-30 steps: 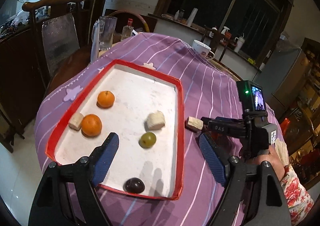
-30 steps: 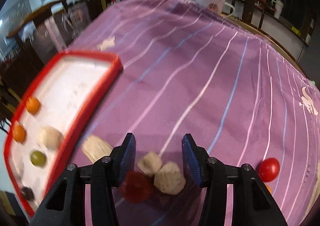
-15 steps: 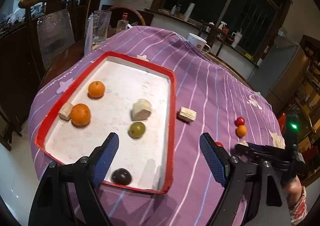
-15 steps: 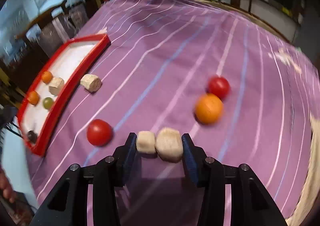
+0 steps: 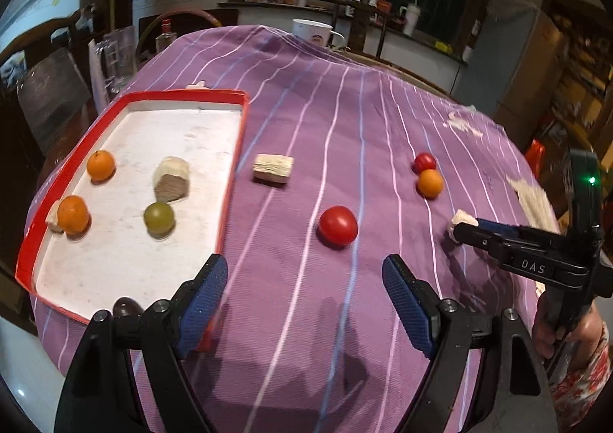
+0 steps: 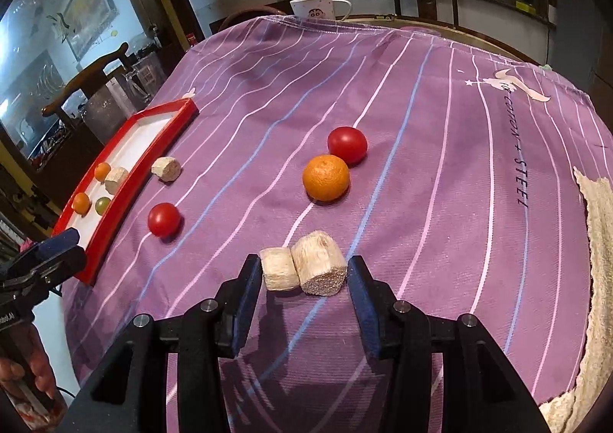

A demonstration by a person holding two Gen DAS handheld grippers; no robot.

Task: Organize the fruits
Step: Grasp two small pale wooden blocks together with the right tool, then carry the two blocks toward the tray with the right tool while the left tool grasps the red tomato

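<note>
A red-rimmed white tray (image 5: 233,149) holds two oranges (image 5: 100,165), a green grape (image 5: 159,218), a beige chunk (image 5: 171,178) and a dark fruit (image 5: 125,307). On the purple cloth lie a red tomato (image 5: 338,225), a second tomato (image 6: 347,144), an orange (image 6: 326,177) and a beige piece (image 5: 273,167). My left gripper (image 5: 302,299) is open and empty above the cloth by the tray's near corner. My right gripper (image 6: 304,285) is closed around two beige chunks (image 6: 302,267) that rest on the cloth.
A white mug (image 6: 316,8) stands at the table's far edge. A glass pitcher (image 5: 117,58) and a bottle (image 5: 165,35) stand beyond the tray. A beige cloth (image 6: 595,241) lies at the right edge. Chairs surround the table.
My left gripper has swung right, off the tray and over the cloth. My right gripper has moved right and back from the tray, and holds the two beige chunks between its fingers.
</note>
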